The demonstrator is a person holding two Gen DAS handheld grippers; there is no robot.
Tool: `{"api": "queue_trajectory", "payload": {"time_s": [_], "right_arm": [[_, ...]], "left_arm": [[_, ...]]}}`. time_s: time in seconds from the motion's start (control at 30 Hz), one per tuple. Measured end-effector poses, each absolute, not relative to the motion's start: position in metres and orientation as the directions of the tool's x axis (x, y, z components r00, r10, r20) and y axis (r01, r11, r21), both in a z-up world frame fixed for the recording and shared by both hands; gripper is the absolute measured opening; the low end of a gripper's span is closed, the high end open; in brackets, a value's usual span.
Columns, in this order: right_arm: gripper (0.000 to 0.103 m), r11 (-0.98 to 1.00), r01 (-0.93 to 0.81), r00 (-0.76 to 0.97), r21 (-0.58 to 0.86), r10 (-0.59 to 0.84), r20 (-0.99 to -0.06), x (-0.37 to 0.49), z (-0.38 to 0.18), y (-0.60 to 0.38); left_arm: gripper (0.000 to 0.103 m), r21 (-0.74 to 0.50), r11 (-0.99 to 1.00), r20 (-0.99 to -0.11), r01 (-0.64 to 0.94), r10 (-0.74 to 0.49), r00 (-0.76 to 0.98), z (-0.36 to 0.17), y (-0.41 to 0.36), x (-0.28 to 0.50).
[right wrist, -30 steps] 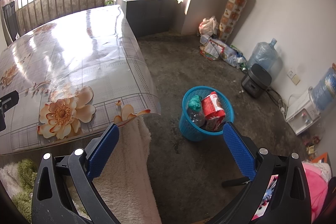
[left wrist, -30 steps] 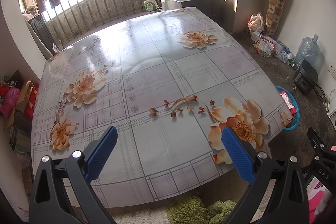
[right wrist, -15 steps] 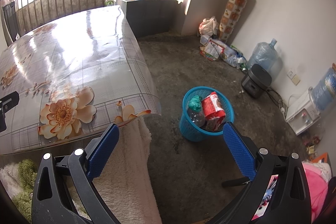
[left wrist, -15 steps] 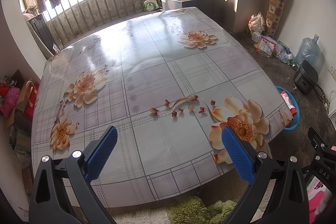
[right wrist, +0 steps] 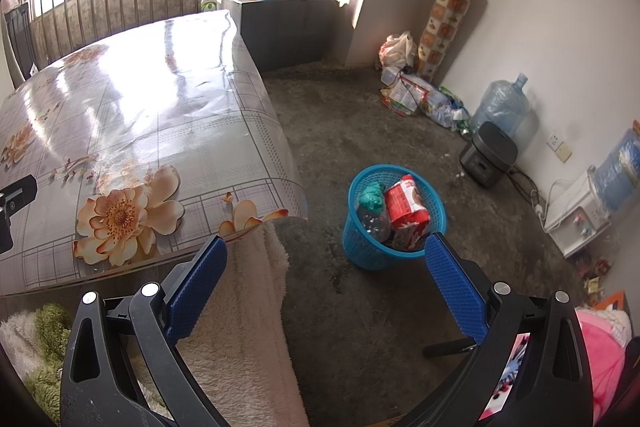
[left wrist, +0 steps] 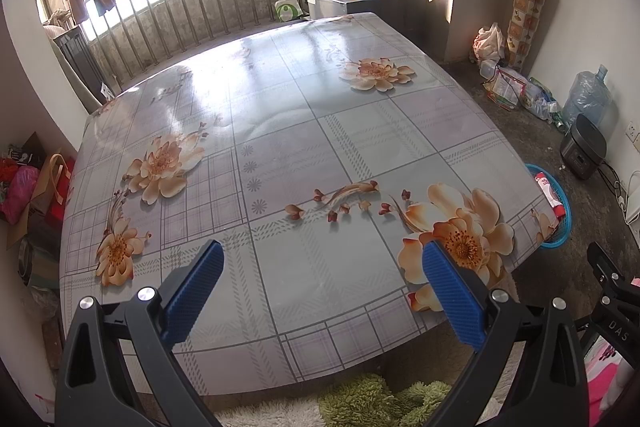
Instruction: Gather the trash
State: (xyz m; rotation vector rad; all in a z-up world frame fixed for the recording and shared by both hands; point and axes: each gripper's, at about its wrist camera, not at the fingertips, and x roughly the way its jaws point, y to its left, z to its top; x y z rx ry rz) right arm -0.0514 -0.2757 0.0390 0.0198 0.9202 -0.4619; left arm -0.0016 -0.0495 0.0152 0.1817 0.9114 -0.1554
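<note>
A blue mesh trash basket [right wrist: 360, 251] stands on the floor right of the table and holds a red snack bag [right wrist: 406, 205], a clear bottle [right wrist: 372, 223] and a green wad [right wrist: 370, 193]. Its rim also shows in the left wrist view [left wrist: 560, 227]. My right gripper [right wrist: 324, 275] is open and empty, above the floor near the basket. My left gripper [left wrist: 320, 275] is open and empty over the near edge of the floral table [left wrist: 320, 131], which shows no trash.
A white fleece blanket [right wrist: 248, 327] hangs by the table's corner. A rice cooker [right wrist: 488, 157], water jugs [right wrist: 500, 105] and bags [right wrist: 420, 95] line the right wall. A grey cabinet [right wrist: 288, 19] with bottles stands behind the table.
</note>
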Motion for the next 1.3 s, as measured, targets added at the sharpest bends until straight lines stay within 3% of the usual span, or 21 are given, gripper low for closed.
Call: {"api": "queue_trajectory", "payload": {"time_s": [1.3], "right_arm": [[0.095, 0.902, 0.394, 0.515, -0.176, -0.375, -0.770, -0.0511, 0.0387, -0.2747]], "left_arm": [[0.097, 0.084, 0.976, -0.803, 0.202, -0.053, 0.593, 0.0134, -0.0467, -0.0013]]}}
